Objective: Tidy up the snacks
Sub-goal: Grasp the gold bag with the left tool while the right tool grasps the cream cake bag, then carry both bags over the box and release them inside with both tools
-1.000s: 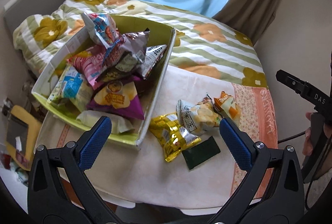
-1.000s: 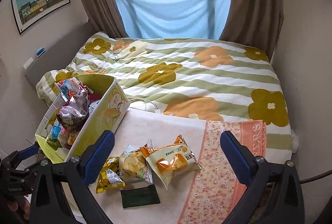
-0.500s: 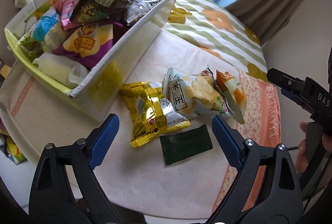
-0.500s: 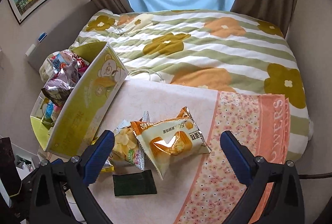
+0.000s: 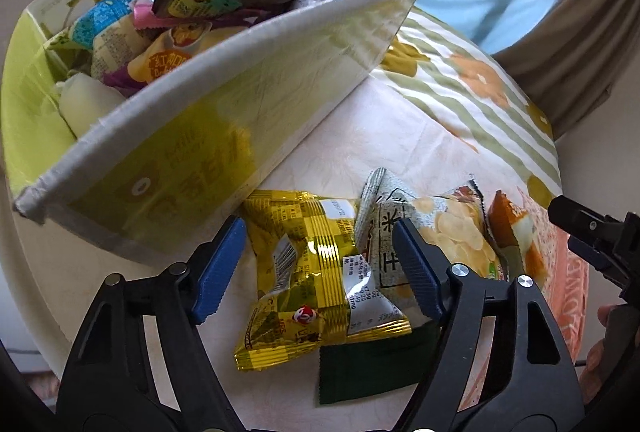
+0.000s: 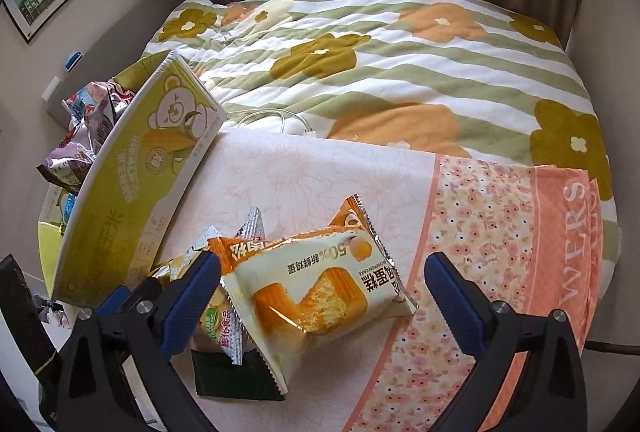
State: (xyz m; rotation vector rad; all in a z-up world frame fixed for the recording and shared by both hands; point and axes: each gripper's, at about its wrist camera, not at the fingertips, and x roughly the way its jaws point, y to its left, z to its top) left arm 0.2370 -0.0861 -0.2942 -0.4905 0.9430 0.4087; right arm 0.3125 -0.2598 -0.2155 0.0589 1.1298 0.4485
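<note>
As both have dropped toward the surface (image 5: 352, 136), left hand-held gripper (image 5: 320, 264) is closing around the yellow packet (image 5: 316, 272), not yet pinching; right hand-held gripper (image 6: 320, 296) spread over the cake packet (image 6: 316, 296). Pickup imminent.

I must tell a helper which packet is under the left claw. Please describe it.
Find the big green carton full of snacks. Beside its near wall, on the pale cloth, lies a yellow packet between the closing left claw. It alone is shiny gold-striped; its neighbours show chips or plain dark green.
</note>
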